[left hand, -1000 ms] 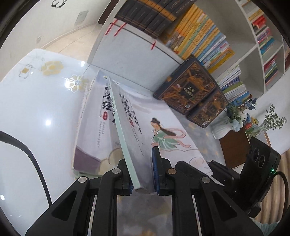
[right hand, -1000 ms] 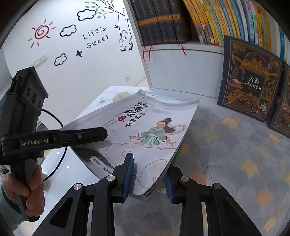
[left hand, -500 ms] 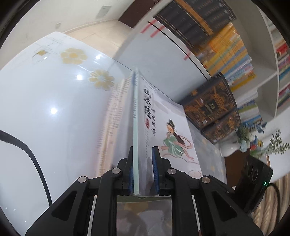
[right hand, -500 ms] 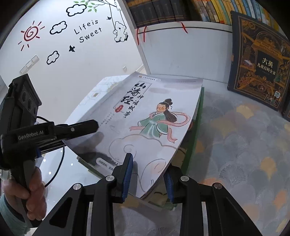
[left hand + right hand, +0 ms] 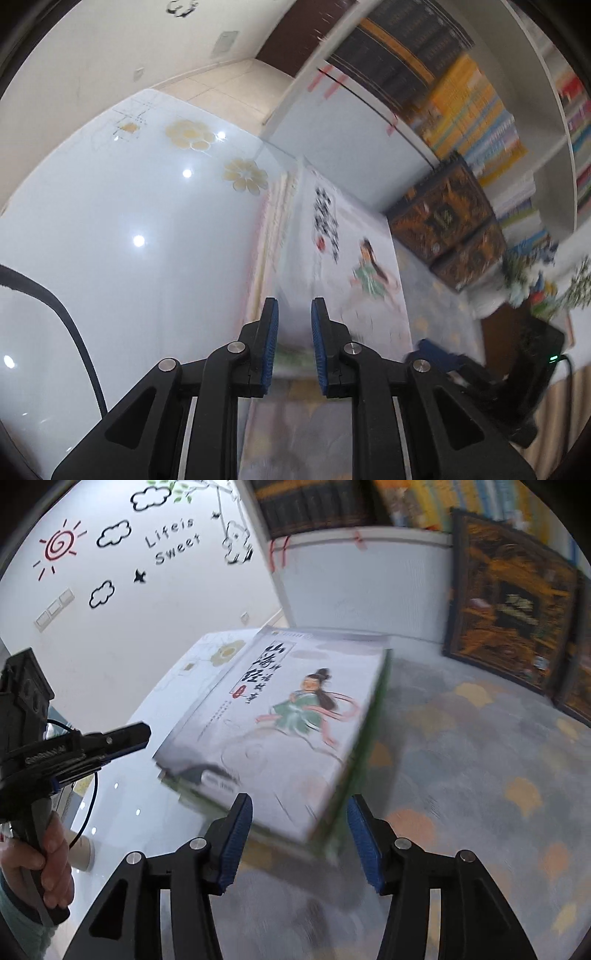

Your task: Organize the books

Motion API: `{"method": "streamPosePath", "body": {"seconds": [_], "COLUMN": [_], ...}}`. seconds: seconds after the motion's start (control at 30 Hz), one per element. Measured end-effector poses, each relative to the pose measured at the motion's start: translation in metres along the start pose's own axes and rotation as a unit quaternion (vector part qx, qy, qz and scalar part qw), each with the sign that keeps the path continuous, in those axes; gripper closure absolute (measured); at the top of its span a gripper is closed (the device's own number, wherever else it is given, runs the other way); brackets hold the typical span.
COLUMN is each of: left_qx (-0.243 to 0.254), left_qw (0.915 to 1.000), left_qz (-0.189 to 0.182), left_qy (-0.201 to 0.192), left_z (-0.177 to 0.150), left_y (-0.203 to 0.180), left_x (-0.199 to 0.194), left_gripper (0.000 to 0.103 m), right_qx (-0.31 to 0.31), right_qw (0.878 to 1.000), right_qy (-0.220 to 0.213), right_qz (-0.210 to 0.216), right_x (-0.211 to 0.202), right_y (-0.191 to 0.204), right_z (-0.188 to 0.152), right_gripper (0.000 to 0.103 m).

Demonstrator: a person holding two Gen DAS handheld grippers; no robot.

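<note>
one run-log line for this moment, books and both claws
step: release | top book: lying flat on stack | left claw: just opening, clear of book | right claw: just opening, pads off stack

glossy table (image 5: 110,258) | patterned mat (image 5: 480,757) | wall decals (image 5: 122,535) (sun, clouds)

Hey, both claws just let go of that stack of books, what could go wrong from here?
1. The books lie half on the glossy table, half on the patterned mat; the stack may rock or slide.
2. The right claw, jaws just opened, still straddles the stack's near corner; pulling back askew could drag the top cover.
3. The left claw, also just opened, sits close to the stack's edge and could nudge it.
</note>
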State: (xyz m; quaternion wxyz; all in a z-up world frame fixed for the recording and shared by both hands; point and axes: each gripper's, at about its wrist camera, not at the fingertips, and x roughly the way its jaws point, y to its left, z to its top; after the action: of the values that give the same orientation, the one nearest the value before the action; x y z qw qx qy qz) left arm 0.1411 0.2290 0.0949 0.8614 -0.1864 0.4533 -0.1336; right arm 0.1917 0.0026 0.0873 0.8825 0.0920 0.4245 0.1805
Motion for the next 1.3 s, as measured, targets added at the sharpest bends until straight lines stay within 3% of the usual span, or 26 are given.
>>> {"method": "streamPosePath", "body": {"seconds": [0.03, 0.17, 0.27, 0.4, 0.53, 0.6, 0.7, 0.8, 0.93, 1.0, 1.03, 1.1, 1.2, 1.27, 1.3], "left_qx": [0.017, 0.063, 0.091, 0.144, 0.180, 0.191, 0.193, 0.168, 0.186, 0.189, 0.190, 0.203, 0.247, 0.255, 0.252], "left_qw": [0.9998, 0.9973, 0.9939, 0.9869, 0.9814, 0.9798, 0.9786, 0.9829, 0.9798, 0.9792, 0.9787, 0.9735, 0.9512, 0.9435, 0.9440], "left_qz": [0.007, -0.003, -0.023, -0.023, -0.011, 0.002, 0.016, 0.027, 0.062, 0.071, 0.077, 0.104, 0.179, 0.204, 0.205], "left_qy": [0.008, 0.038, 0.058, 0.069, 0.065, 0.060, 0.070, 0.069, 0.041, 0.019, 0.007, -0.021, -0.045, -0.056, -0.057], "left_z": [-0.008, -0.038, -0.066, -0.101, -0.120, -0.125, -0.135, -0.146, -0.157, -0.156, -0.156, -0.155, -0.159, -0.159, -0.159], "left_y": [-0.010, -0.050, -0.089, -0.148, -0.210, -0.229, -0.253, -0.255, -0.268, -0.274, -0.276, -0.282, -0.292, -0.295, -0.295], "left_x": [-0.001, 0.005, 0.012, 0.019, 0.021, 0.020, 0.029, 0.030, 0.025, 0.019, 0.016, 0.012, 0.015, 0.014, 0.013], "left_gripper": [0.072, 0.072, 0.072, 0.072, 0.072, 0.069, 0.057, 0.057, 0.056, 0.045, 0.034, 0.029, 0.027, 0.027, 0.027], "right_qx": [0.005, 0.040, 0.107, 0.224, 0.272, 0.271, 0.257, 0.244, 0.245, 0.228, 0.216, 0.190, 0.168, 0.167, 0.167], "right_qw": [1.000, 0.998, 0.992, 0.967, 0.949, 0.948, 0.949, 0.953, 0.956, 0.958, 0.959, 0.961, 0.961, 0.959, 0.959], "right_qy": [-0.008, -0.047, -0.061, -0.107, -0.126, -0.139, -0.151, -0.148, -0.134, -0.137, -0.138, -0.138, -0.143, -0.144, -0.144], "right_qz": [-0.003, -0.021, -0.038, -0.063, -0.092, -0.097, -0.104, -0.099, -0.086, -0.111, -0.124, -0.149, -0.167, -0.176, -0.181], "right_x": [-0.012, -0.074, -0.115, -0.174, -0.225, -0.244, -0.266, -0.275, -0.279, -0.280, -0.280, -0.282, -0.285, -0.286, -0.285], "right_y": [-0.004, -0.034, -0.070, -0.125, -0.162, -0.169, -0.174, -0.176, -0.181, -0.176, -0.174, -0.169, -0.164, -0.164, -0.164], "right_z": [-0.006, -0.043, -0.073, -0.108, -0.115, -0.116, -0.119, -0.123, -0.130, -0.133, -0.132, -0.131, -0.129, -0.128, -0.128], "right_gripper": [0.051, 0.049, 0.046, 0.046, 0.046, 0.046, 0.042, 0.033, 0.033, 0.033, 0.033, 0.033, 0.032, 0.032, 0.032]}}
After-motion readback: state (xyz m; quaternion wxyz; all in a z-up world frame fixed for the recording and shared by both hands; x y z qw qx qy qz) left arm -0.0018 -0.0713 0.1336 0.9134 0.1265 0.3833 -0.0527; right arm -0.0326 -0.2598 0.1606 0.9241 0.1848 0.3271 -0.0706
